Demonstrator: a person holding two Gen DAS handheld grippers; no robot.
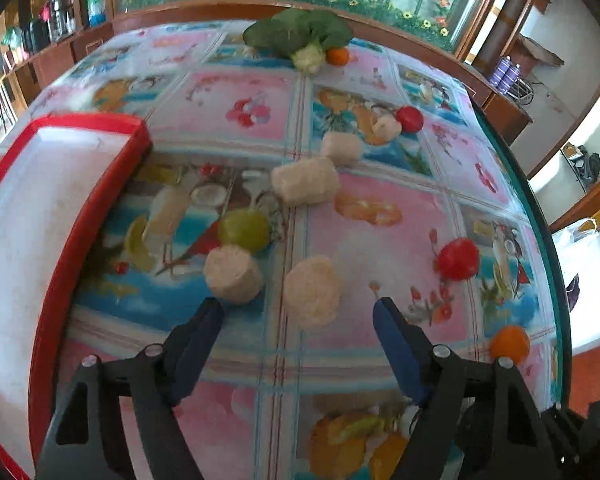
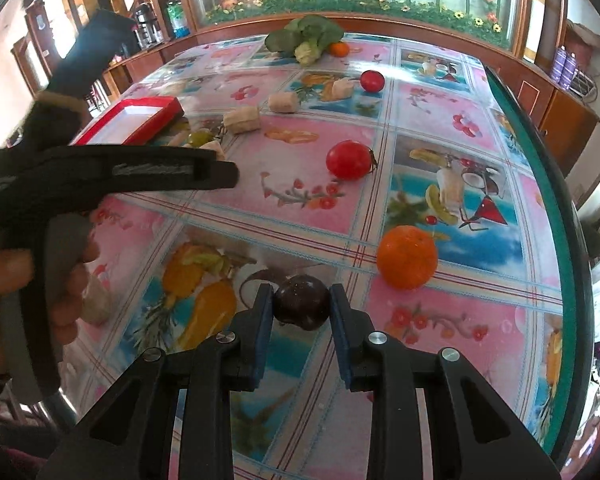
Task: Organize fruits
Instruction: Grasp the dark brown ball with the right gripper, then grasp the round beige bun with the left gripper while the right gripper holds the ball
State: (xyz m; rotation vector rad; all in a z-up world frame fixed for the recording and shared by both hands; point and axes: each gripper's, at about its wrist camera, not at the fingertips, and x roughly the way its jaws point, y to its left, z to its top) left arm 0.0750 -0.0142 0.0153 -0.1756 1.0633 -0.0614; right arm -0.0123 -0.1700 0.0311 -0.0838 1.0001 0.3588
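Observation:
My right gripper (image 2: 302, 306) is shut on a dark purple plum (image 2: 302, 304), low over the table. An orange (image 2: 407, 257) lies just right of it and a red tomato (image 2: 349, 159) further ahead. My left gripper (image 1: 298, 312) is open, with a pale cylinder piece (image 1: 313, 292) between its fingertips and another (image 1: 233, 274) by the left finger. A green fruit (image 1: 245, 229), a tomato (image 1: 458, 259) and an orange (image 1: 509, 344) lie around it. A red-rimmed white tray (image 1: 112, 184) sits to the left.
More pale pieces (image 1: 305, 181), a second tomato (image 1: 409, 118), leafy greens (image 1: 300, 34) and a small orange (image 1: 337, 56) lie further back. The table's glass edge (image 1: 540, 220) runs along the right. The left gripper and hand (image 2: 60, 184) fill the right wrist view's left side.

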